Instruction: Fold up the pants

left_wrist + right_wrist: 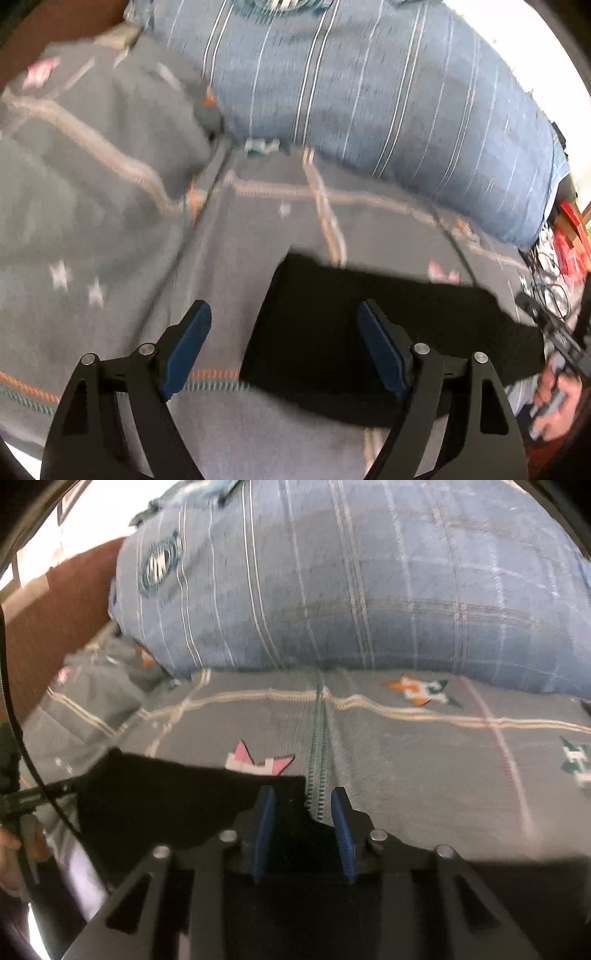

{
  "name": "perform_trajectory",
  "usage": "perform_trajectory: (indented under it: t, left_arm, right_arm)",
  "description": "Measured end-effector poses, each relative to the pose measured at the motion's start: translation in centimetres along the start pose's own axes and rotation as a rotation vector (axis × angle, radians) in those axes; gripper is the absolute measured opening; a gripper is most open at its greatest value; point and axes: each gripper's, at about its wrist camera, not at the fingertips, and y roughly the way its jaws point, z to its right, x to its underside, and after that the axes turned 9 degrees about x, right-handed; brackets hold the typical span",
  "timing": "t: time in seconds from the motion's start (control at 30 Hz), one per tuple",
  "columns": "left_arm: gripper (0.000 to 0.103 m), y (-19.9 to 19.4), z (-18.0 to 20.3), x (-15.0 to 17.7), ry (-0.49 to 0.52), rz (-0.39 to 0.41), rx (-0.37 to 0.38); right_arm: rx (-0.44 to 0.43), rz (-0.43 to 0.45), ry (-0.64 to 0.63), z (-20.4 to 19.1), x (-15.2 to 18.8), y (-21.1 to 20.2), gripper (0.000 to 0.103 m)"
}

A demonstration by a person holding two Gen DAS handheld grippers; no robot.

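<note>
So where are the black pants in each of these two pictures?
Left wrist view: the black pants lie lower centre-right on the grey bedspread.
Right wrist view: the pants sit lower left, reaching between the right tongs.
Shared landmark: the blue striped pillow across the top.

No readable text, labels, brands or numbers on any surface, the round emblem on the blue striped pillow too blurred to make out, grey blanket carrying only pictorial star-like motifs, no lettering
</note>
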Motion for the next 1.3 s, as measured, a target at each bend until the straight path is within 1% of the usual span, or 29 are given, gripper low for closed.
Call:
perform_trajectory:
  t: [0.03,0.1,0.13,0.17,0.2,0.23,0.27,0.3,0.4,0.47,0.53,0.6,0.63,0.7,0.77,0.83,0.87,0.9,0.93,0.97,1.07,1.13,1.17,1.2,1.27,1.3]
  left_arm:
    - [0.082,0.4,0.4,-0.6,0.005,0.0,0.005]
    - [0.082,2.0,1.0,-1.3,0.014,-0.024,0.017]
    - [0.082,2.9,1.1,-1.3,0.018,-0.043,0.005]
    - [0.082,3.9,1.2,-1.3,0.023,-0.068,-0.029]
    - [0.082,4.7,1.1,-1.0,0.035,-0.092,-0.08]
    - [0.082,5.2,1.0,-0.7,0.042,-0.104,-0.109]
    - [0.082,5.4,0.7,-0.1,0.043,-0.113,-0.12]
    - [0.082,5.4,0.1,0.7,0.035,-0.123,-0.118]
    - [0.083,4.9,-1.5,1.7,-0.04,-0.124,-0.063]
    - [0.083,4.2,-1.5,1.7,-0.051,-0.129,-0.059]
    - [0.083,2.9,-0.5,1.4,-0.026,-0.11,-0.083]
    - [0.083,1.8,1.2,0.9,0.013,-0.061,-0.092]
    - [0.083,1.0,2.0,0.8,0.026,-0.035,-0.081]
    - [0.083,-0.3,3.3,0.7,0.032,-0.003,-0.036]
    - [0.083,-0.4,4.7,0.7,0.045,-0.004,0.024]
    - [0.083,0.1,6.1,0.7,0.069,-0.027,0.051]
    - [0.083,0.5,6.5,0.9,0.08,-0.037,0.055]
    - [0.083,1.1,7.1,1.1,0.091,-0.051,0.055]
    - [0.083,1.5,7.3,1.2,0.094,-0.065,0.058]
    - [0.083,1.9,7.7,1.5,0.094,-0.08,0.069]
    - [0.083,3.2,8.7,2.8,0.108,-0.138,0.103]
    - [0.083,3.8,9.6,3.7,0.132,-0.155,0.099]
    - [0.083,4.2,9.9,4.1,0.153,-0.17,0.096]
    - [0.083,4.4,10.1,4.4,0.171,-0.18,0.092]
    - [0.083,4.9,10.0,5.0,0.188,-0.198,0.072]
    - [0.083,4.8,9.8,5.2,0.181,-0.201,0.078]
  right_arm:
    - [0.004,0.009,0.012,0.5,0.1,-0.8,0.038]
    - [0.016,0.017,0.043,1.5,0.5,-2.1,0.046]
    - [0.017,0.013,0.064,2.5,1.0,-2.8,0.046]
    - [0.022,0.009,0.074,3.0,1.3,-3.1,0.046]
    - [0.036,0.002,0.081,3.6,1.9,-3.5,0.046]
    - [0.066,-0.012,0.082,4.6,2.7,-4.1,0.046]
    - [0.087,-0.022,0.08,5.2,3.3,-4.3,0.046]
    - [0.119,-0.036,0.076,6.1,4.1,-4.6,0.046]
    - [0.232,-0.087,0.082,9.5,6.5,-5.3,0.046]
    - [0.281,-0.117,0.129,12.2,7.8,-5.7,0.046]
    - [0.324,-0.121,0.197,14.9,8.8,-6.5,0.046]
    - [0.34,-0.112,0.266,17.1,9.3,-7.3,0.047]
    - [0.336,-0.103,0.298,18.1,9.5,-7.7,0.048]
    - [0.351,-0.103,0.331,19.5,9.7,-7.9,0.058]
    - [0.395,-0.113,0.333,20.6,9.6,-7.7,0.058]
    - [0.404,-0.124,0.306,20.9,9.3,-7.0,0.058]
    - [0.404,-0.137,0.274,20.7,9.2,-6.5,0.053]
    - [0.405,-0.152,0.226,20.2,9.1,-6.2,0.022]
    - [0.408,-0.167,0.178,19.8,8.9,-5.7,0.003]
    - [0.409,-0.163,0.17,19.7,8.7,-5.6,0.005]
    - [0.428,-0.136,0.154,19.8,8.3,-5.8,0.005]
    - [0.447,-0.113,0.193,20.6,8.1,-6.1,0.005]
    - [0.466,-0.112,0.206,21.0,8.0,-6.0,0.0]
    - [0.499,-0.117,0.206,21.2,7.9,-5.8,0.0]
    - [0.476,-0.144,0.212,21.5,7.9,-4.9,0.0]
    - [0.475,-0.15,0.205,21.3,7.8,-4.8,0.002]
